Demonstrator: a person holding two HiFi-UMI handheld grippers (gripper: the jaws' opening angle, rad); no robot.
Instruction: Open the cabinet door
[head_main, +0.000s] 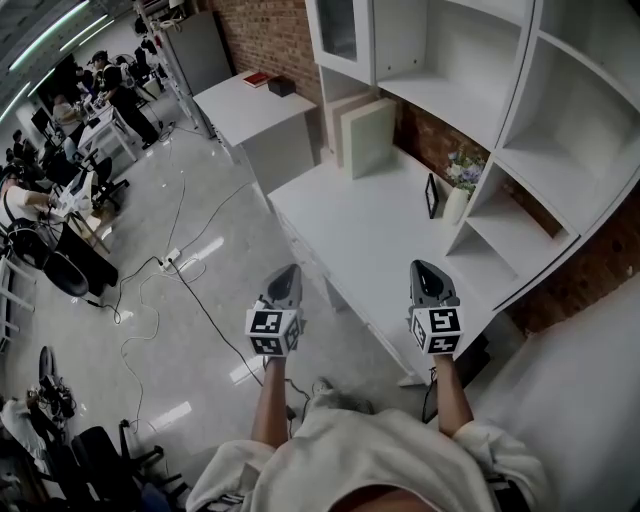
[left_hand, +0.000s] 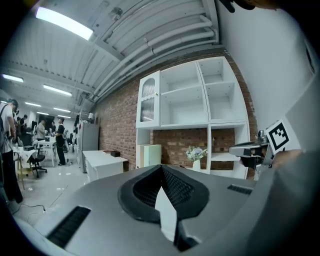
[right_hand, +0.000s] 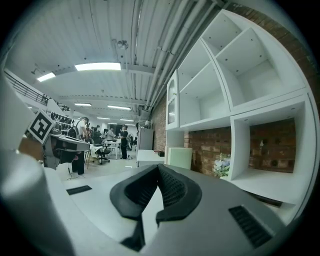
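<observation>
Approach step, no contact yet. Nearest: the person's forearms hold both tools out ahead at about the same height. The left gripper (head_main: 288, 270) has its fingers clenched tip to tip with nothing between them, as its own view confirms (left_hand: 161, 167). The right gripper (head_main: 421, 266) is the same, pads pressed together and empty (right_hand: 157, 167). Both hang over the floor at the near edge of the white desk (head_main: 370, 250) and point toward the shelving. On the desk, further in, a small dark frame (head_main: 432, 195) stands just beside a white vase of flowers (head_main: 458, 195), and pale green boards (head_main: 368, 135) lean against the brick wall. Behind and above is the white shelf unit (head_main: 540, 130), its cubbies open and bare. The cabinet door (head_main: 340, 30), glass-fronted, closes the top left compartment (left_hand: 148, 100) and looks shut flush; it is well apart from both grippers and higher than them. Its handle is too small to make out, and so is the hinge side. Judgement: the task is barely begun. The next move calls for lifting one gripper up and left to the door's free edge, spreading the fingers, clamping the knob or edge, then pulling outward along the hinge arc. The reach passes over the vase, so keep clear of it.
</observation>
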